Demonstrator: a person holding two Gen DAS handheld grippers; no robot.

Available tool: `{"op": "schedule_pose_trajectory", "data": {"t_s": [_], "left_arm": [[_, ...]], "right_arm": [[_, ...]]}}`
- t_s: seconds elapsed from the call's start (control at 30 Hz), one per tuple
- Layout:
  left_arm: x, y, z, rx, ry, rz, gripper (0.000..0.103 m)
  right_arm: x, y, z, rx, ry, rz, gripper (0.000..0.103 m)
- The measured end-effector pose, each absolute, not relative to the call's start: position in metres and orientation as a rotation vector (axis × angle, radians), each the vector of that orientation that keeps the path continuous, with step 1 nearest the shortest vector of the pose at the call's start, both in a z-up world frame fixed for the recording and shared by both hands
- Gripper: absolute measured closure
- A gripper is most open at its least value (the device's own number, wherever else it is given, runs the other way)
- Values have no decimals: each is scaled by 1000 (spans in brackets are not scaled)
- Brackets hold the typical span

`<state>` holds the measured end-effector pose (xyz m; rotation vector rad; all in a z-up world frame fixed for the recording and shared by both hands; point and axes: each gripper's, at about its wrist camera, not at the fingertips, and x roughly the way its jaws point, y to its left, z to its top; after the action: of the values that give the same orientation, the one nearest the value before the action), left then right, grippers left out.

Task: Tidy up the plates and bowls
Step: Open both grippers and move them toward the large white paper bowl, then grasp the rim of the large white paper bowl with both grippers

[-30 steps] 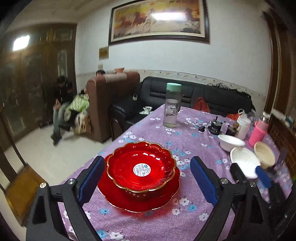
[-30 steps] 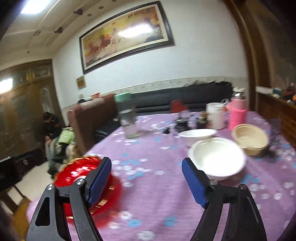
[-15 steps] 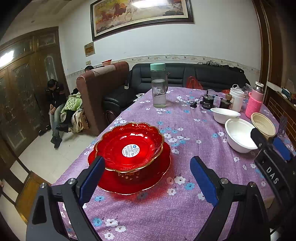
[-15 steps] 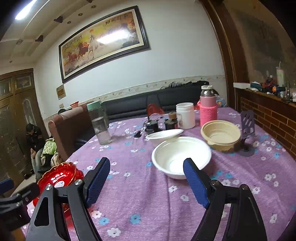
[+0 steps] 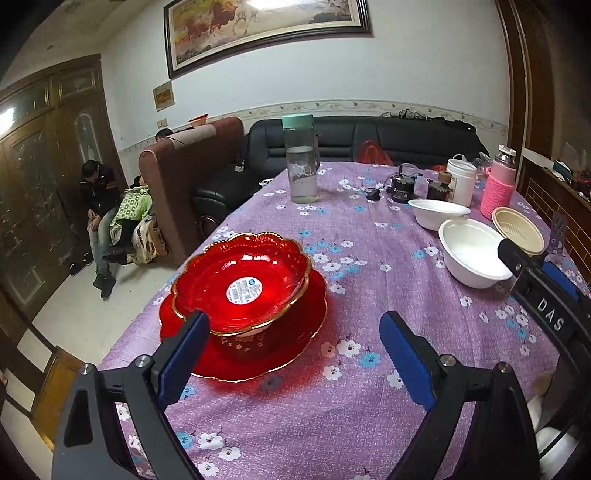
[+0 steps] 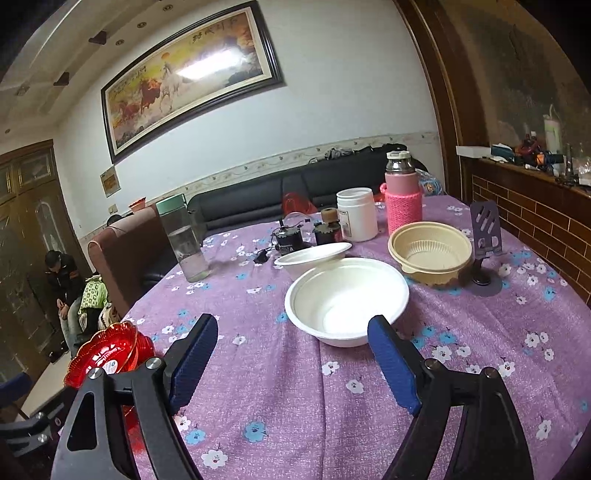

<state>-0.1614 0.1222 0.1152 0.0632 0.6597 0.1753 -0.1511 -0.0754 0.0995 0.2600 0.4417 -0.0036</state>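
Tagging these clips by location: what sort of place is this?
Most likely a home living-dining room: a black sofa, a framed horse painting, and a table under a floral tablecloth.

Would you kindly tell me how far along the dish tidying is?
Done: red bowl sits on the red plate. In hand: nothing; left tongs and right tongs are open. Left: two white bowls and the beige bowl stand separately.
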Motion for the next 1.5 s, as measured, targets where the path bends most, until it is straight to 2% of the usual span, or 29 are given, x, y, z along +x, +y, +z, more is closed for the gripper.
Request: {"op": "schedule_pose_trajectory", "data": {"t_s": [0.47,0.73,0.97,1.1,1.2,1.43,1.5], "left_arm": [[-151,115,105,89,689,154,10],[-146,116,122,76,672,72,10],[-104,93,132,6,773,-104,10],[-69,72,128,-23,810,-141,10],[-38,57,116,-19,846,-115,10],[18,39,50,-152,1056,-135,10],[28,32,38,-188,1081,-147,11]], "right_arm": [[-143,-117,89,303,499,-66,16],[-138,-182,83,394,564,-88,16],[-99,-221,66,592,691,-26,16],[-62,-215,58,586,749,-36,16],[-36,-207,51,548,778,-60,17],[-25,-205,38,487,755,-54,20],[-25,-208,39,470,740,-63,26]]}}
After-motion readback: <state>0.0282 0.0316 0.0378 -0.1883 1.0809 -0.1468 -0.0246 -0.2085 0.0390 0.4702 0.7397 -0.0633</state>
